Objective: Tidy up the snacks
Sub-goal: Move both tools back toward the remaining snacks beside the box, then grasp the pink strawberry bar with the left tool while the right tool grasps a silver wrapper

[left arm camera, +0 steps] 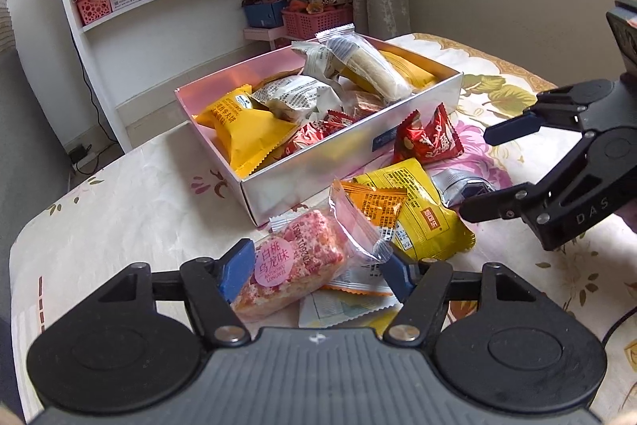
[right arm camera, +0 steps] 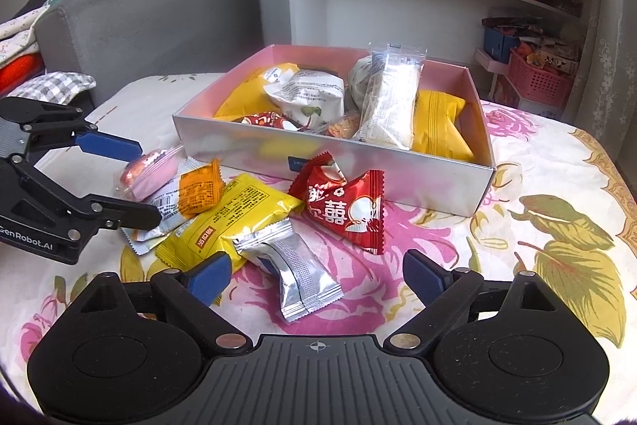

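- Left gripper [left arm camera: 316, 271] straddling the pink snack bar [left arm camera: 294, 261] at the near edge of the loose pile; one blue pad looks against the wrapper, the other beside the crinkled end seal. Firm pinch or mere contact: hard to tell from the wrist view.
- Risk: closing on the loose clear end seal rather than the bar body, so slipping out on the lift.
- Risk: crushing the crumbly bar if squeezed hard.
- Pink bar lying partly over the white packet [left arm camera: 350, 301] and touching the orange packet [left arm camera: 374, 206]; likely to drag either one along or flick it off the table [left arm camera: 119, 210].
- Right gripper [right arm camera: 316, 275] spread wide, nothing pinched, hovering over the silver packet [right arm camera: 296, 269], with the yellow packet [right arm camera: 235, 218] and red packet [right arm camera: 346, 206] just beyond.
- Risk: slick foil skidding away under the pads; left pad close to the yellow packet, so possibly catching two at once.
- Both grippers working one small pile; collision possible if both move together.
- Box [right arm camera: 398, 170] already heaped, long white packet [right arm camera: 392, 102] propped on top; additions could slide out over the rim.
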`<move>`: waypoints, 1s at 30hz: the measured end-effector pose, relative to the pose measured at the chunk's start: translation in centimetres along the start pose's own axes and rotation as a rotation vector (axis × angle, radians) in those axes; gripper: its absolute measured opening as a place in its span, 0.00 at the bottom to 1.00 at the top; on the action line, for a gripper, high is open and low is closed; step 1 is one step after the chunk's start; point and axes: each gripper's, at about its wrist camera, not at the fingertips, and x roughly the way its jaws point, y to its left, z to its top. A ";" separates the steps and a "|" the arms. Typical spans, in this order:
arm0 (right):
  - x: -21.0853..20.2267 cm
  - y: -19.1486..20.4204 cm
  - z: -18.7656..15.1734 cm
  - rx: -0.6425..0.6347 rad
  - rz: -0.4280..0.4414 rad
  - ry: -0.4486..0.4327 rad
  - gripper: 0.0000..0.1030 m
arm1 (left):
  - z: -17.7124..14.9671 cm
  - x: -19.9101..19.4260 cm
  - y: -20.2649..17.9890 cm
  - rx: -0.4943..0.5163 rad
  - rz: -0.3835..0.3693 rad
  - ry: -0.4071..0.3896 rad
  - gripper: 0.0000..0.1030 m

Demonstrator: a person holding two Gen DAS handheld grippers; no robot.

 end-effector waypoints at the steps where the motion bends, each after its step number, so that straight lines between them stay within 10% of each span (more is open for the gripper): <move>1: 0.0 0.1 0.0 -0.005 0.001 0.000 0.88 | 0.0 0.1 0.1 -0.013 0.002 -0.003 0.63; 11: 0.4 0.6 -0.3 -0.039 0.007 0.029 0.52 | -0.1 1.0 0.2 -0.076 0.066 -0.016 0.79; 20: 0.2 1.0 0.1 -0.041 0.024 0.026 0.19 | 0.1 0.4 0.0 -0.093 0.152 -0.036 0.35; 30: -0.9 0.9 0.9 0.002 0.041 0.009 0.18 | 0.1 -0.4 0.2 -0.134 0.218 -0.047 0.25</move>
